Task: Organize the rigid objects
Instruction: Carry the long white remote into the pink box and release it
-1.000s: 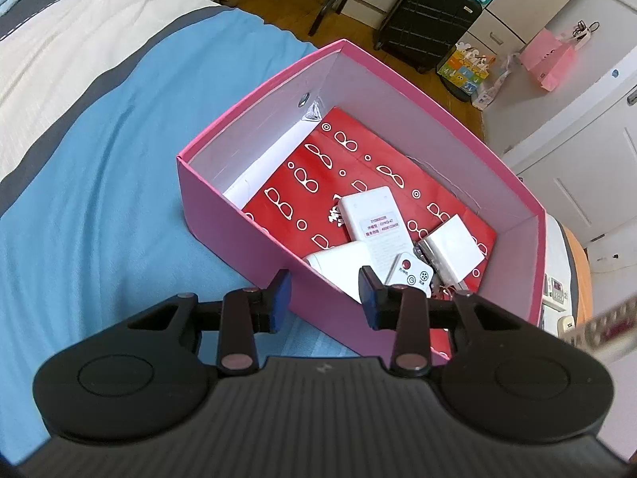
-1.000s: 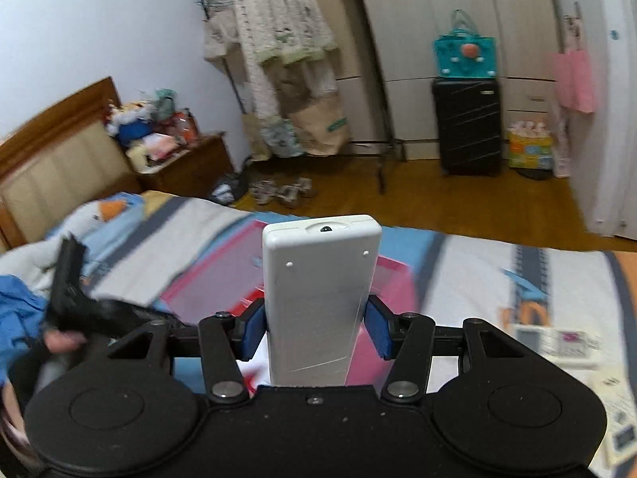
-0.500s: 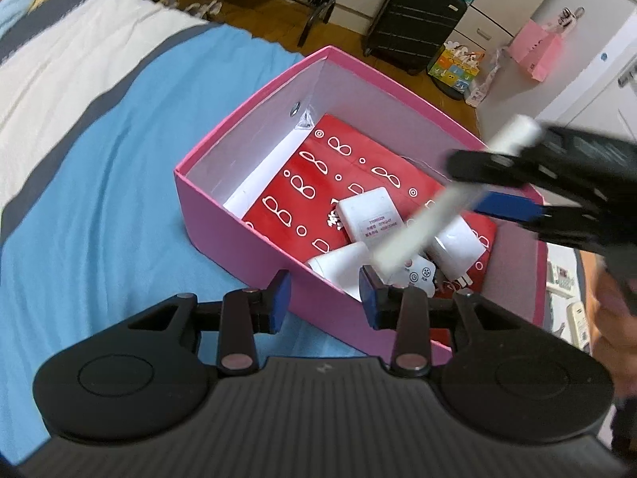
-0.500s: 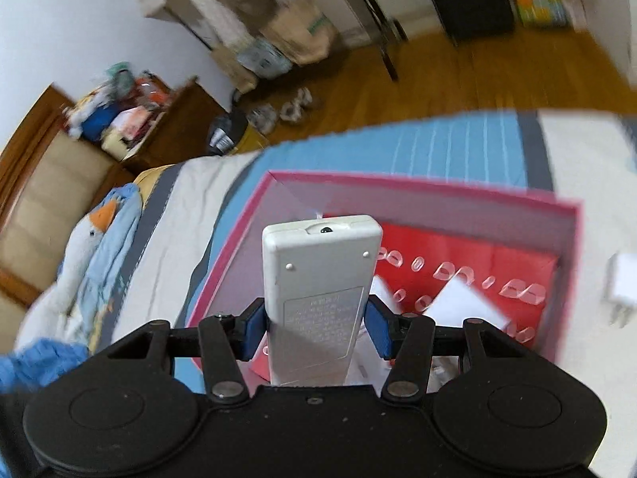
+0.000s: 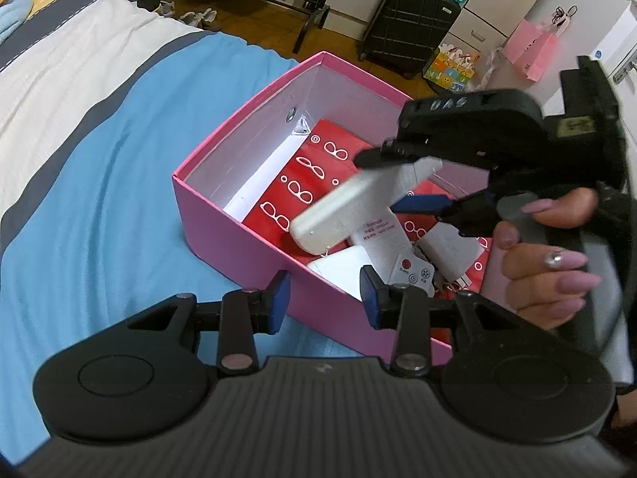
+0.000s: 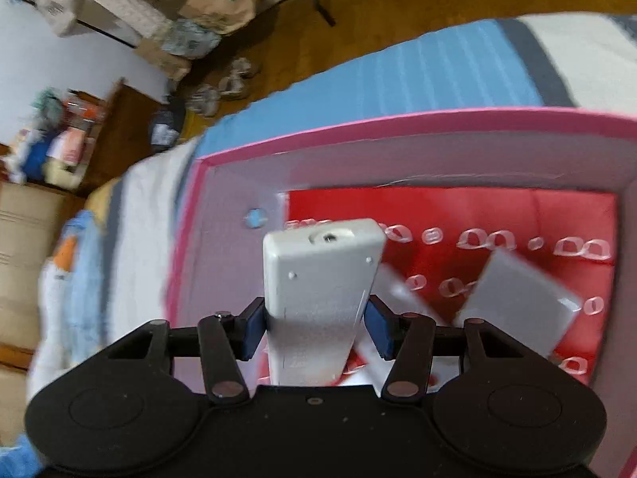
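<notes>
Since half a second earlier the right gripper had come lower, so the long white plastic remote control clamped between its blue pads hung tilted just above the things in the open pink cardboard box. The left gripper kept its place near the box's near wall, jaws apart and holding nothing.

Only the left wrist view showed the right hand squeezing the handle, the blue striped bedcover and a black hard-shell suitcase on the far floor. The right wrist view alone showed the remote's back, blurred.

Inside lay one red patterned sheet and at least three white devices, including one small white remote with a red button.
</notes>
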`<action>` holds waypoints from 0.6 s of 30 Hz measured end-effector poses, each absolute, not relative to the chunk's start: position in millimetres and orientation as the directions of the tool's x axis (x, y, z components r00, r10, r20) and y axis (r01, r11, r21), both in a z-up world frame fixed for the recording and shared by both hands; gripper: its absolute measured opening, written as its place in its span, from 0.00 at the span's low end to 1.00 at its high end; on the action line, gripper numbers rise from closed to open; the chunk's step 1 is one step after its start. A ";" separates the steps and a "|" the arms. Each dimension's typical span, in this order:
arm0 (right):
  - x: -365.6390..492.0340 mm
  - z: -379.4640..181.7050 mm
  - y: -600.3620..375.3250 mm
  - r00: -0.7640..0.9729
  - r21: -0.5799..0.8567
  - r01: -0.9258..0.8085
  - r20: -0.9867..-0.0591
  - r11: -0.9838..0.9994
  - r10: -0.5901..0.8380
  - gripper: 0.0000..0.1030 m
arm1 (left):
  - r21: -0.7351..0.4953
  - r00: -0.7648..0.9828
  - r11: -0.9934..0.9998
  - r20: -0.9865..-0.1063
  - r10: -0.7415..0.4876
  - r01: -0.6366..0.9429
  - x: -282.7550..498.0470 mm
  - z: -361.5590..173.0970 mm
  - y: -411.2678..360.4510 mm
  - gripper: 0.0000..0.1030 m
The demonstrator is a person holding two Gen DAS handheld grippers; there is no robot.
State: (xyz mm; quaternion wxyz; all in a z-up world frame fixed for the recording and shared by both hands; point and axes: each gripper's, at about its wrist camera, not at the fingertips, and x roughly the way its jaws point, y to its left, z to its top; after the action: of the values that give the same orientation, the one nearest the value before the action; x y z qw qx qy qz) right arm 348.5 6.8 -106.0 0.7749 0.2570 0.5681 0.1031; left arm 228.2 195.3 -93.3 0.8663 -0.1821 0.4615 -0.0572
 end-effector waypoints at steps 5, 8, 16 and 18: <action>336.1 -95.3 -10.0 0.345 0.544 0.114 -0.806 0.831 0.480 0.61 | -0.364 0.571 0.929 -0.779 -0.261 -0.072 227.0 -92.5 194.9 0.36; 321.3 -72.0 -15.8 0.376 0.506 0.024 -0.804 0.862 0.461 0.61 | -0.353 0.573 0.933 -0.780 -0.252 -0.072 226.0 -90.9 193.2 0.35; 250.1 3.2 -50.1 0.578 0.306 -0.265 -0.709 0.914 0.405 0.68 | -0.322 0.577 0.944 -0.785 -0.223 -0.073 223.4 -85.7 186.4 0.35; 227.9 17.0 -66.4 0.649 0.248 -0.286 -0.660 0.926 0.378 0.74 | -0.309 0.580 0.949 -0.786 -0.213 -0.071 223.0 -83.9 184.1 0.35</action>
State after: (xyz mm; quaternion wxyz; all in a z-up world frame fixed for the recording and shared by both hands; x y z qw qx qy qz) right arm 227.9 -66.4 17.0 0.9060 0.0610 0.3768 0.1830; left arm 223.0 184.1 -83.9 0.8753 -0.1552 0.4563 -0.0406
